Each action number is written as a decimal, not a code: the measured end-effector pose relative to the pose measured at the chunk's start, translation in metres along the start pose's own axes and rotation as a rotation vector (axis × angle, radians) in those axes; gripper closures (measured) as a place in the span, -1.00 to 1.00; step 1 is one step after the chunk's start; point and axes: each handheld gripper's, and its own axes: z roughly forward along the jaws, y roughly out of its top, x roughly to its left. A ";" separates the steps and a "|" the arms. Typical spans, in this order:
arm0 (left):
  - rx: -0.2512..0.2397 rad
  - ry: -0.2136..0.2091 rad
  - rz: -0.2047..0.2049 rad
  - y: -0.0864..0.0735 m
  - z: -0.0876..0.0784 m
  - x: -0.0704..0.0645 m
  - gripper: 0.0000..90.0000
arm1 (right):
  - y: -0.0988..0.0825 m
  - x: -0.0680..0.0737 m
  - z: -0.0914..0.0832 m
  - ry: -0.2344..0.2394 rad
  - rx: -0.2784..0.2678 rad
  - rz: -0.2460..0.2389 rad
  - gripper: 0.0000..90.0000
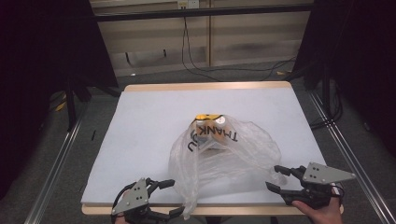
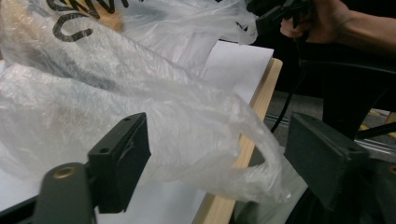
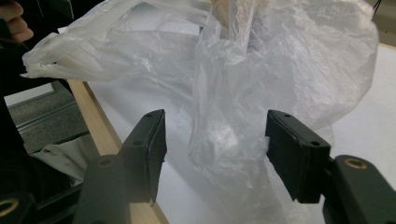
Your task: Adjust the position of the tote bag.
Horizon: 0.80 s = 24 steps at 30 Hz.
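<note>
A clear plastic bag [image 1: 224, 154] printed "THANK YOU" in black lies crumpled in the middle of the white table top [image 1: 149, 121]. An orange and yellow item [image 1: 208, 122] sits inside it at the far end. My left gripper [image 1: 175, 198] is at the front edge, left of the bag's hanging handle, open. In the left gripper view the bag [image 2: 140, 93] bulges between the wide jaws of the left gripper [image 2: 222, 158] without being pinched. My right gripper [image 1: 274, 177] is open at the bag's right corner. A fold of the bag [image 3: 233, 130] stands loose inside the right gripper [image 3: 222, 154].
The table has a wooden rim [image 1: 205, 86] and its front edge [image 2: 257, 116] runs close under both grippers. Metal rails [image 1: 56, 163] flank the table on the floor. Black cables [image 1: 201, 65] trail behind it, and dark curtains stand on both sides.
</note>
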 end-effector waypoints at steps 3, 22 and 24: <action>-0.002 -0.011 0.011 0.003 0.008 -0.004 -0.60 | 0.001 0.000 0.007 -0.001 0.018 -0.010 0.11; 0.208 -0.068 0.058 -0.017 0.070 0.019 -0.36 | 0.006 -0.005 0.023 0.060 0.027 0.009 0.95; 0.254 -0.081 0.080 -0.018 0.078 0.020 -0.25 | 0.006 -0.008 0.022 0.055 0.022 0.015 0.95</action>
